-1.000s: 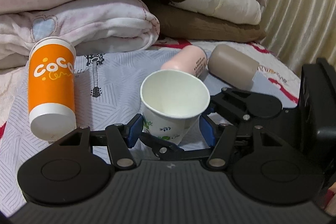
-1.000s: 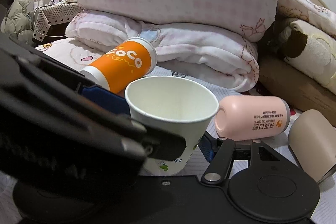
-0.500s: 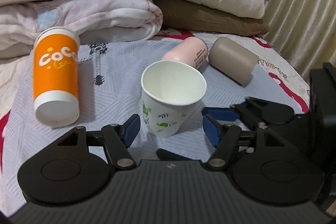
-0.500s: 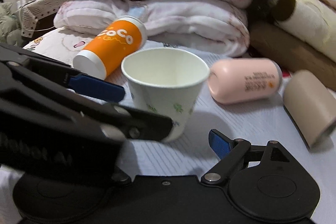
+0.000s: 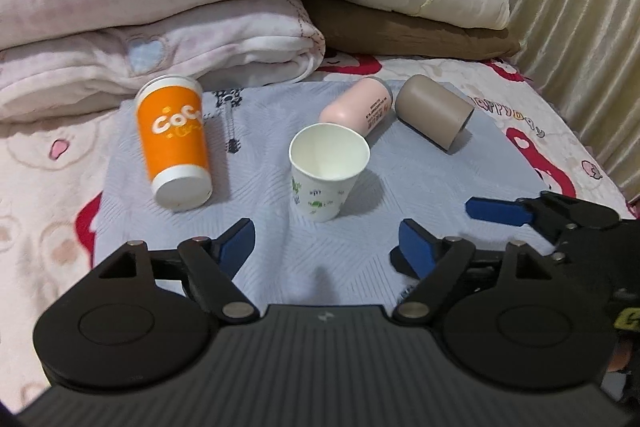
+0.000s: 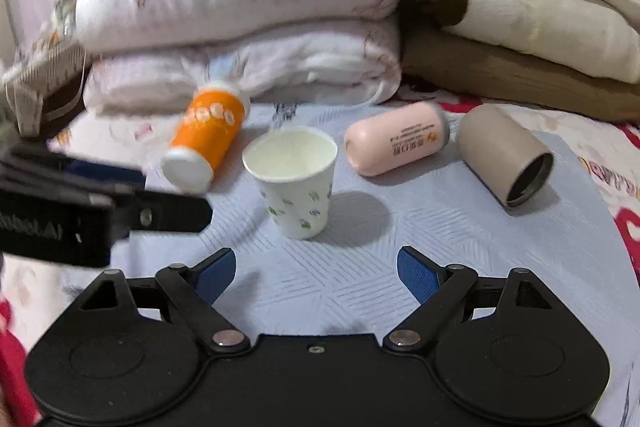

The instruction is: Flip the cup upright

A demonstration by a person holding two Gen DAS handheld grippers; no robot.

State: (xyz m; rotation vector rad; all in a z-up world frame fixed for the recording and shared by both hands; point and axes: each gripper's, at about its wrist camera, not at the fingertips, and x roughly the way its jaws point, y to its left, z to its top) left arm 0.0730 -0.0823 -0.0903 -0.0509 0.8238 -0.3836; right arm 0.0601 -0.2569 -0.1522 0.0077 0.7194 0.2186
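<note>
A white paper cup point(image 5: 326, 175) with green leaf print stands upright, mouth up, on the pale blue cloth point(image 5: 360, 255); it also shows in the right wrist view point(image 6: 296, 183). My left gripper point(image 5: 326, 247) is open and empty, a short way in front of the cup. My right gripper point(image 6: 316, 273) is open and empty, also short of the cup. Neither touches it. The right gripper's fingers point(image 5: 496, 211) show at the right of the left wrist view; the left gripper's fingers point(image 6: 168, 213) show at the left of the right wrist view.
An orange cup point(image 5: 174, 143) lies on its side left of the paper cup. A pink cup point(image 5: 356, 107) and a tan cup point(image 5: 434, 117) lie on their sides behind and to the right. Folded blankets point(image 5: 160, 7) are stacked at the back. A curtain point(image 5: 580, 7) hangs at the right.
Both grippers have drawn back from the paper cup, which stays standing upright on the cloth. One second ago the fingers of both were close around its base.
</note>
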